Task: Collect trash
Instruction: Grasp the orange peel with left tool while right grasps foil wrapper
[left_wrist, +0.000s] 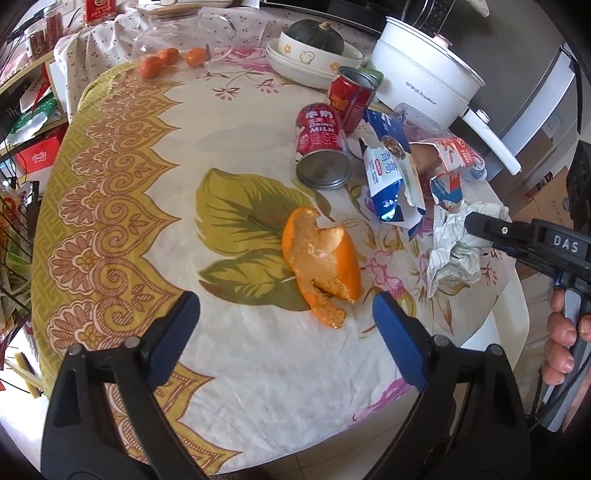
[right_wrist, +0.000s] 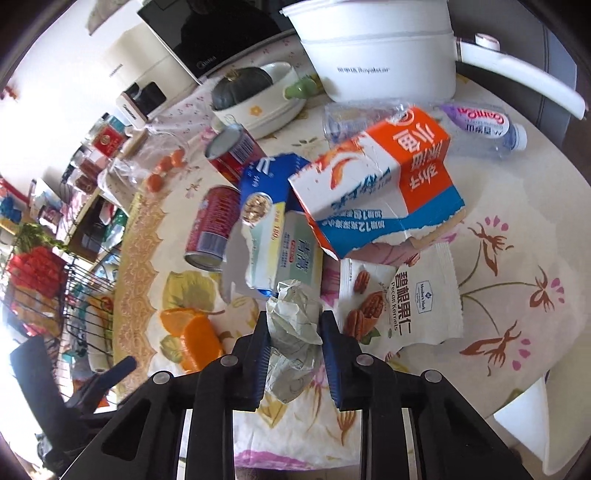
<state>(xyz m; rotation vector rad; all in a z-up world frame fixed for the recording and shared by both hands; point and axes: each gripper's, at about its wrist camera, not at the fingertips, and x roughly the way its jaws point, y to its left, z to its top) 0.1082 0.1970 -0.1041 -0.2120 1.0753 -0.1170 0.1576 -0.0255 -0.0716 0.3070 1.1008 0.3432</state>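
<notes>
An orange peel (left_wrist: 321, 258) lies on the flowered tablecloth (left_wrist: 155, 229), just ahead of my left gripper (left_wrist: 284, 299), which is open and holds nothing. To its right, my right gripper (left_wrist: 472, 223) reaches into a crumpled paper wad (left_wrist: 454, 251). In the right wrist view the wad (right_wrist: 295, 325) sits between the blue pads, which press it from both sides; the right gripper (right_wrist: 295, 317) is shut on it. Behind it lie torn cartons (right_wrist: 388, 184), a pecan packet (right_wrist: 417, 302), a plastic bottle (right_wrist: 484, 129), a toppled red can (left_wrist: 321, 147) and an upright can (left_wrist: 351, 96).
A white electric pot (left_wrist: 424, 74) and stacked bowls holding a dark squash (left_wrist: 314, 51) stand at the back. Tangerines (left_wrist: 159, 62) sit far left under a glass jug. A wire rack (left_wrist: 18, 240) stands beside the table's left edge. A person's hand (left_wrist: 565, 343) holds the right gripper's handle.
</notes>
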